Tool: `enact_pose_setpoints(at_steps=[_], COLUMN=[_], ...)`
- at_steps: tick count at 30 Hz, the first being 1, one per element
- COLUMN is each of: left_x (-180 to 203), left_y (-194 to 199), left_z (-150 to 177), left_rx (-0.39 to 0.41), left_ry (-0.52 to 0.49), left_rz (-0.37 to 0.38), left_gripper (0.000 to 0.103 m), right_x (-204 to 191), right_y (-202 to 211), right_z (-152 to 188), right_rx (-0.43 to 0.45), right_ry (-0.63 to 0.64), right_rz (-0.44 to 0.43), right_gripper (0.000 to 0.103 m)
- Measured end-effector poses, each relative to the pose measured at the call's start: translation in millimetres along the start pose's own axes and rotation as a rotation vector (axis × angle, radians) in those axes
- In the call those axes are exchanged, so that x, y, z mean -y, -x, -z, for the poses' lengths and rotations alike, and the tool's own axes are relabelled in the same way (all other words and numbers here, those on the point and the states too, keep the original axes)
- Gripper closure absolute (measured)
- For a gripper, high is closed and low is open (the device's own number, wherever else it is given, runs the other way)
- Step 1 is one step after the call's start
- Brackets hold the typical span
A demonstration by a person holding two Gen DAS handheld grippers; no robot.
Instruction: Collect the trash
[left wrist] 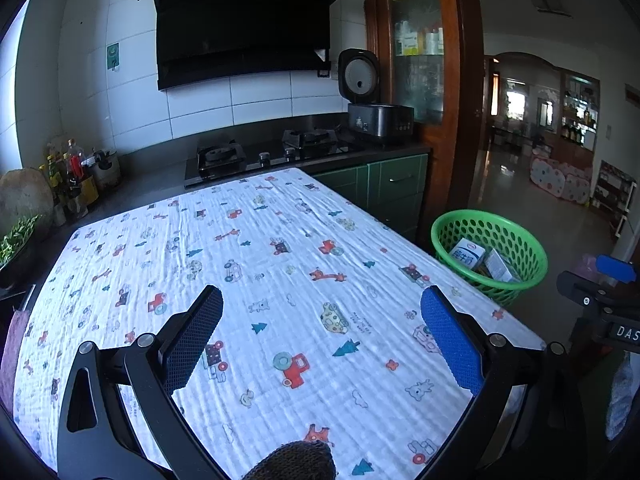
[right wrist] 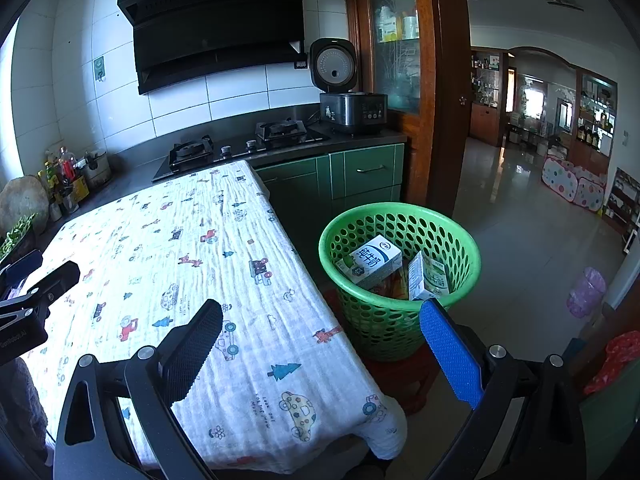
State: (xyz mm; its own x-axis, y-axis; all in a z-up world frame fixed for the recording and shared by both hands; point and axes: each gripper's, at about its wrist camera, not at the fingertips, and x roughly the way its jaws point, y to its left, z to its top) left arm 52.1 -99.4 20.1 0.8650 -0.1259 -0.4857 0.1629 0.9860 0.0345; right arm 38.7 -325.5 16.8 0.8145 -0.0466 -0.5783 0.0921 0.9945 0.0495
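A green perforated basket [right wrist: 384, 320] stands on a low red stool right of the table; it also shows in the left wrist view [left wrist: 516, 240]. Inside it lie a white and blue milk carton [right wrist: 370, 260] and a second carton [right wrist: 426, 278], over some orange wrappers. My left gripper [left wrist: 322, 306] is open and empty above the table's near half. My right gripper [right wrist: 322, 320] is open and empty over the table's right edge, short of the basket. The table [left wrist: 280, 220] wears a white cloth printed with cars and giraffes.
A black counter with a gas hob [right wrist: 240, 148] and a rice cooker [right wrist: 352, 114] runs behind the table. Bottles [left wrist: 72, 176] stand at the far left. Green cabinets [right wrist: 360, 176] sit behind the basket. A doorway on the right opens onto a tiled floor [right wrist: 520, 240].
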Motion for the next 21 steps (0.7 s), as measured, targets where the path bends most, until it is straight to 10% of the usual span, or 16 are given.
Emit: enact_pose_setpoints(at_steps=[21], left_x=[2.5], left_y=[0.8], left_z=[0.4], left_rx=[-0.002], left_ry=[-0.001], left_rz=[0.001], left_gripper=[0.005], right_x=[-1.1], right_y=[0.6], right_z=[0.0], right_rx=[-0.002], right_ry=[-0.004], right_rz=[-0.001], right_gripper=[0.007])
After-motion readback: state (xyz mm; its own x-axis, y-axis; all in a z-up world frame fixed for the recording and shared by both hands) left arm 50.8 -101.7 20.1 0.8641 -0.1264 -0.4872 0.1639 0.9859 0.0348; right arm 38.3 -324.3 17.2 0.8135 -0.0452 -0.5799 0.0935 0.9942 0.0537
